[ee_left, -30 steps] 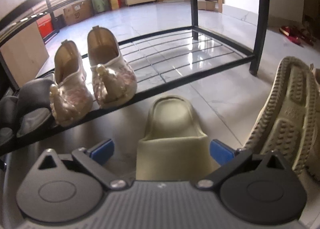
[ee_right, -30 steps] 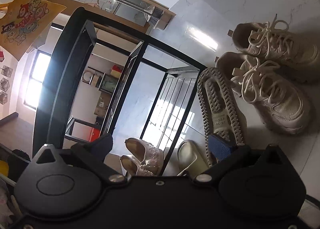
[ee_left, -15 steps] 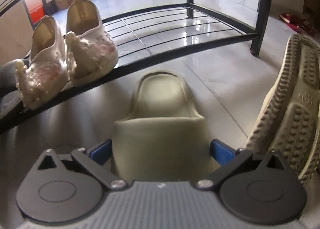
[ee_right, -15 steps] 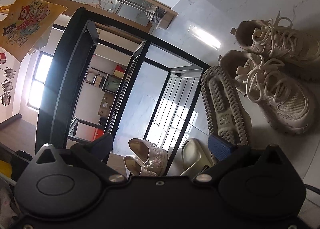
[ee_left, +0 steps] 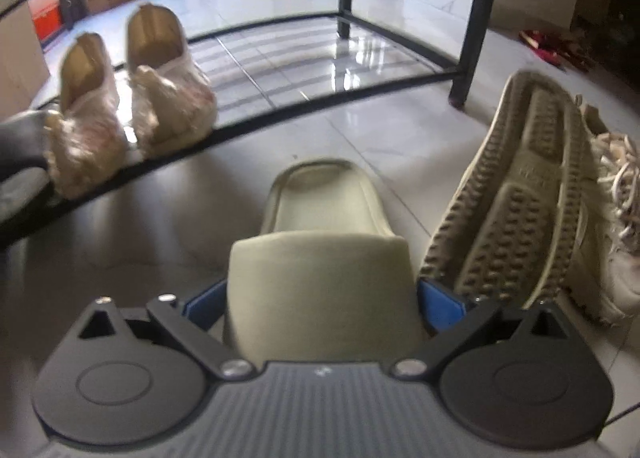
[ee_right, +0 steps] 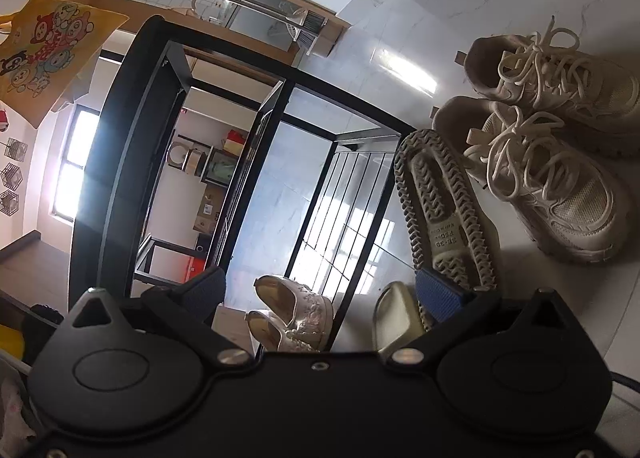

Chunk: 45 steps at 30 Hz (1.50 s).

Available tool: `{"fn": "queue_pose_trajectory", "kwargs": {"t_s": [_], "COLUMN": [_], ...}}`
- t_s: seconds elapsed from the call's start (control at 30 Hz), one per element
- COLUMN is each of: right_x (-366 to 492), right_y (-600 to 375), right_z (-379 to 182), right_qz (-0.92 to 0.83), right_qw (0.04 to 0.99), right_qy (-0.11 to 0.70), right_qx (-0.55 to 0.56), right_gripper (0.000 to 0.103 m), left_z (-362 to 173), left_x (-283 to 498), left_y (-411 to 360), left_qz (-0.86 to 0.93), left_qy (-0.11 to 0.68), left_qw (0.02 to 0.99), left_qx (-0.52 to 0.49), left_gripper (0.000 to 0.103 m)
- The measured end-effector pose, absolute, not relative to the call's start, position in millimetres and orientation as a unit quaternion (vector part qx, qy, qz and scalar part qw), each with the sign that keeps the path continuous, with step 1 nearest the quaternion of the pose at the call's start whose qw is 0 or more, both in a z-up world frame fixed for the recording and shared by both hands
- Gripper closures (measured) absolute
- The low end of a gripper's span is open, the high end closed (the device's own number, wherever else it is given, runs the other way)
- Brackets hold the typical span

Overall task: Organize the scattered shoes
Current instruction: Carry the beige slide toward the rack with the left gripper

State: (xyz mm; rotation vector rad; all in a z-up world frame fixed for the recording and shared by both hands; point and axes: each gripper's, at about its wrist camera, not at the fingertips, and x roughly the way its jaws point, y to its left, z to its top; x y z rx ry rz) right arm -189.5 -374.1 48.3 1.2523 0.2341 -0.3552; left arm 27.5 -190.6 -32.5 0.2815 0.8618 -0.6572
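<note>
A pale olive slide sandal (ee_left: 326, 258) lies on the floor, its strap end between the blue pads of my left gripper (ee_left: 322, 298). The jaws stand open around the strap, close to its sides. Its overturned mate (ee_left: 516, 193) leans sole-up just right of it. My right gripper (ee_right: 320, 290) is open and empty, held high, looking down at the rack. It shows the same sandal (ee_right: 394, 318), the overturned mate (ee_right: 444, 213) and two cream sneakers (ee_right: 552, 185).
A black metal shoe rack (ee_left: 280, 105) stands ahead; its bottom shelf holds a pair of embroidered cream slippers (ee_left: 132, 97) and dark grey shoes (ee_left: 20, 153) at the left. The rack's right leg (ee_left: 472, 25) stands near the overturned sandal. Red shoes (ee_left: 552, 45) lie far right.
My left gripper has moved forward and down, so the sandal's strap now sits between its pads. The right gripper has barely shifted.
</note>
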Motion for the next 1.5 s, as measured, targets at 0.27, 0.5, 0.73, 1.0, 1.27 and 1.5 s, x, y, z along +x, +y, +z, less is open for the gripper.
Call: {"fn": "queue_pose_trajectory", "kwargs": {"t_s": [0.27, 0.5, 0.73, 1.0, 1.27, 1.5], "right_x": [-191.8, -194.7, -196.1, -193.1, -193.3, -191.5], "right_y": [-374.4, -372.3, -371.3, -372.0, -372.6, -373.8], "right_z": [49.4, 52.4, 54.4, 56.9, 56.8, 56.3], "right_qz": [-0.171, -0.184, -0.197, -0.209, -0.212, -0.212], "right_qw": [0.787, 0.787, 0.788, 0.789, 0.788, 0.787], "right_qy": [0.116, 0.121, 0.127, 0.140, 0.143, 0.148], "right_qx": [0.582, 0.577, 0.570, 0.560, 0.561, 0.561], "right_gripper": [0.000, 0.000, 0.000, 0.000, 0.000, 0.000], "left_z": [10.9, 15.8, 3.6, -2.9, -21.9, -30.0], "left_x": [9.3, -2.9, 19.2, 24.1, 27.5, 33.8], "left_y": [-148.4, -63.6, -6.3, 9.9, 7.6, 15.7], "left_qz": [-0.307, -0.227, -0.098, -0.054, -0.058, -0.035], "left_qy": [0.370, 0.371, 0.392, 0.394, 0.393, 0.440], "left_qw": [0.869, 0.896, 0.914, 0.918, 0.917, 0.897], "left_qx": [0.113, 0.085, 0.038, 0.007, 0.028, 0.012], "left_gripper": [0.003, 0.003, 0.003, 0.003, 0.003, 0.002]}}
